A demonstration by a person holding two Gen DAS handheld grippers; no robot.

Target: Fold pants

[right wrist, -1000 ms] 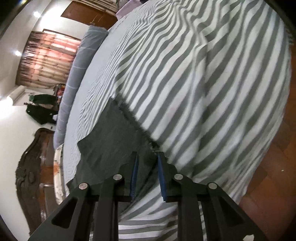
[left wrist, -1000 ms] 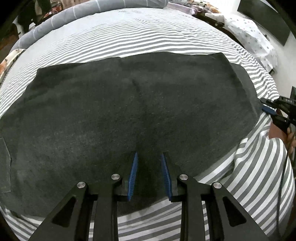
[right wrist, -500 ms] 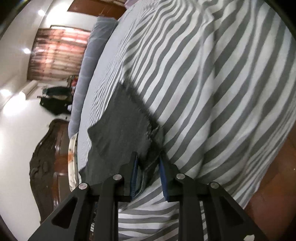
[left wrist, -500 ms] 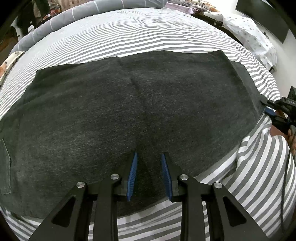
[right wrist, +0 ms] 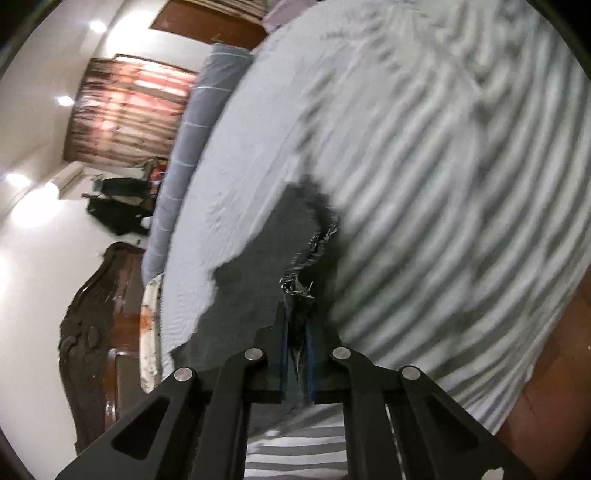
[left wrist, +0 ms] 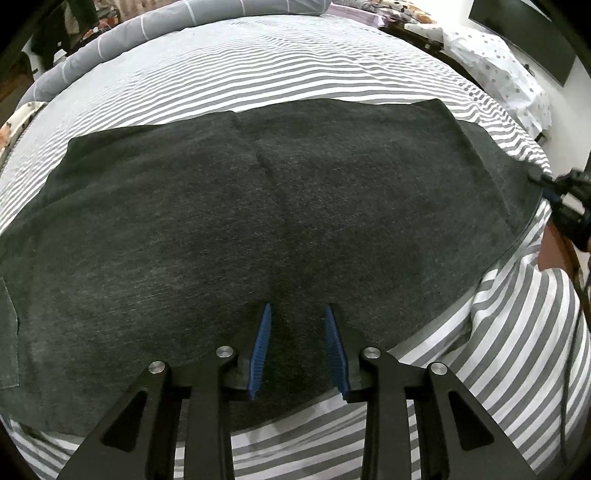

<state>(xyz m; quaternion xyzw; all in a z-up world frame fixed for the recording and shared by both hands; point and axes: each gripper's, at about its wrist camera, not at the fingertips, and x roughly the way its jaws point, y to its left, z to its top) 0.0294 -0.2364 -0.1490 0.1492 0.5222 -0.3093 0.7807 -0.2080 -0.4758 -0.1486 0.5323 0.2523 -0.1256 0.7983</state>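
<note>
- Dark charcoal-grey fabric pants lie spread flat across the grey-and-white striped bedsheet, covering most of the near half of the bed in the left wrist view.
- A faint crease runs down the middle of the pants; a stitched patch edge shows at the far left.
- Left gripper, black frame with blue ribbed pads, hovers over the near edge of the pants; jaws spread apart, dark cloth visible in the gap, nothing pinched.
- Whether the left fingertips touch the cloth is unclear.
- Right gripper, same black-and-blue build, has its jaws nearly together and pinching the pants' right-hand edge; dark fabric with a frayed, bunched fringe sits between the pads.
- In the left wrist view the right gripper appears at the far right rim, at the pants' right end, blurred.
- The cloth by the right gripper looks lifted and ruffled off the sheet; the right wrist view is motion-blurred, detail limited.
- Long grey bolster pillow with thin white lines lies along the far edge of the bed.
- White polka-dot cloth lies beyond the bed, top right.
- Dark carved wooden headboard and reddish curtain show in the right wrist view; brown wooden floor at lower right.
</note>
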